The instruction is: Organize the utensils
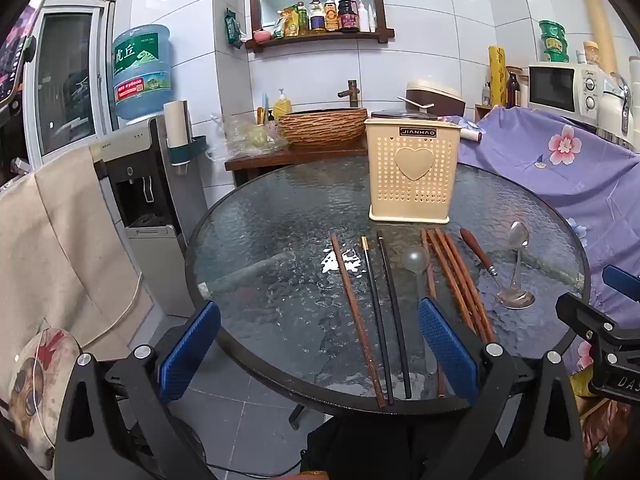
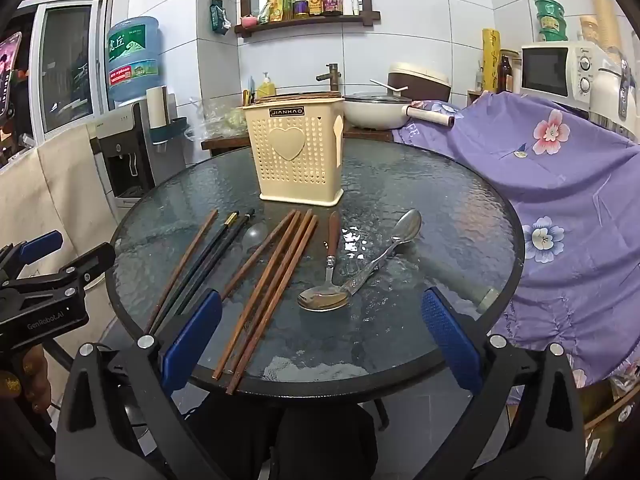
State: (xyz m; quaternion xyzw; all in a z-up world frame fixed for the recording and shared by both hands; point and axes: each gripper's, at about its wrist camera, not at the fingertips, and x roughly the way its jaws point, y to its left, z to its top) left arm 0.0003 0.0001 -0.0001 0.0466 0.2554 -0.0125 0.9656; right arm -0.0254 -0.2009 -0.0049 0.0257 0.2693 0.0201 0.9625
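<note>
Left gripper [image 1: 320,344]: matte black plastic frame, two angled arms, triangular recesses in outer arms. Silver round screw heads at arm joints. Finger pads [image 1: 448,350] blue, fine diamond-knurled texture, rounded rectangular shape. Thin black cable under frame.

Right gripper [image 2: 322,340]: same build, black arms, silver screws, blue textured pads [image 2: 452,340].

In right wrist view, left gripper body shows white lettering "GenRobot.AI" on black housing, blue pad at tip.

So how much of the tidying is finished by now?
Nothing looks put away yet. The wooden chopsticks, black chopsticks and metal spoons all lie on the glass table. The left gripper and right gripper are open and empty. Everything has yet to go into the cream holder.
</note>
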